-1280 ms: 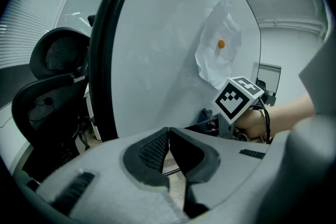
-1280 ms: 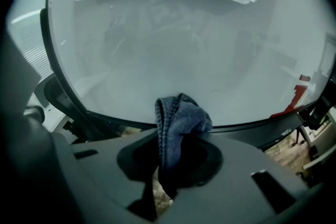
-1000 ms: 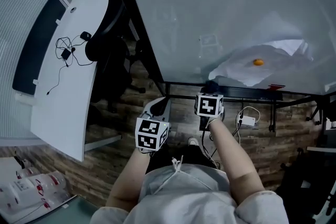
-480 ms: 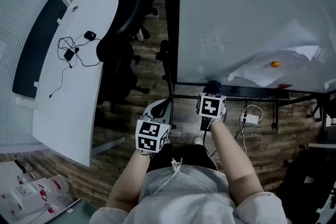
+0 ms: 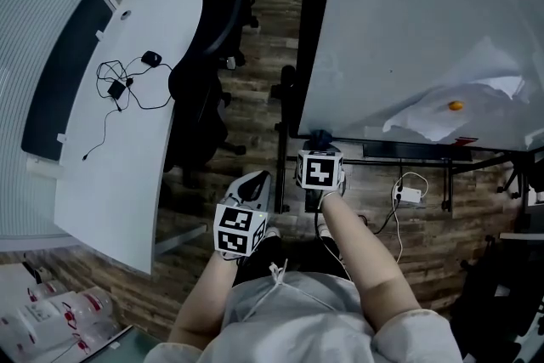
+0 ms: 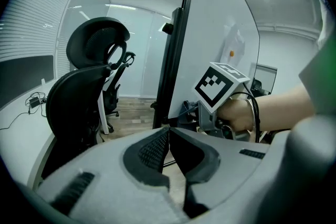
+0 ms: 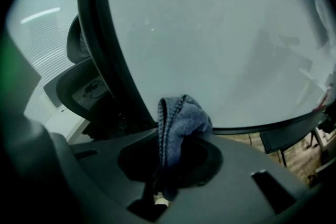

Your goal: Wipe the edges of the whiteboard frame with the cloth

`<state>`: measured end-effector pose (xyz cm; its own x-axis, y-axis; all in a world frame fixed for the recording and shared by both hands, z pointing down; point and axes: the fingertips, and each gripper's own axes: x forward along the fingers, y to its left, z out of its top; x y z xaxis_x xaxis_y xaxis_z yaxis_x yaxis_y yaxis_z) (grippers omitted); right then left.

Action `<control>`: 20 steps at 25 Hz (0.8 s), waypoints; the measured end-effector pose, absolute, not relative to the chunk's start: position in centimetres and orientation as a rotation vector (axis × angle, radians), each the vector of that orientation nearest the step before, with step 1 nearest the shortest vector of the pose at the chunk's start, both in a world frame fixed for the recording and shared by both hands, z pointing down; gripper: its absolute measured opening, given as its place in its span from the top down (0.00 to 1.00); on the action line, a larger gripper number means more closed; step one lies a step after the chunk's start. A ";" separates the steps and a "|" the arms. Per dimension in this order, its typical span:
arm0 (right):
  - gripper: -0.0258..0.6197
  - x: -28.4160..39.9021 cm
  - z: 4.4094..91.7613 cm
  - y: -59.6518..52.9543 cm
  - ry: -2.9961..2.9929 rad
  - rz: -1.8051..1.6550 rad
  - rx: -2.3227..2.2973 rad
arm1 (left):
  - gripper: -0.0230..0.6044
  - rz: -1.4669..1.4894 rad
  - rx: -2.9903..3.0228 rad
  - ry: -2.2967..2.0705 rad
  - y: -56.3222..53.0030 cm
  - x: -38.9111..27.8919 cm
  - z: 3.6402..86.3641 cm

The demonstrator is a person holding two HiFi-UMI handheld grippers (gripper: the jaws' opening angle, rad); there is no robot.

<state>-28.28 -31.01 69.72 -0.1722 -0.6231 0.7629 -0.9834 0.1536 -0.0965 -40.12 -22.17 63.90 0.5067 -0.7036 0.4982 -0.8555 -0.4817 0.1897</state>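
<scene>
Cloth point(image 7: 181, 119) pinched in right gripper point(image 7: 173, 136) near whiteboard frame point(image 7: 100, 50) corner, left gripper point(image 6: 169, 132) closed, empty

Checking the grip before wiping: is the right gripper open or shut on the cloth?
Shut: the right gripper pinches the bunched blue cloth between its jaws.
</scene>
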 end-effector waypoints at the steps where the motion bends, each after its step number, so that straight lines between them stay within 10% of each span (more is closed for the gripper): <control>1: 0.85 -29.1 69.6 -31.1 -1.879 0.822 1.521 | 0.93 0.500 2.334 -1.290 -22.0 -40.5 64.0; 20: 0.85 -34.6 64.9 -31.2 -2.017 0.779 1.521 | 0.93 0.468 2.372 -1.259 -19.9 -43.3 63.2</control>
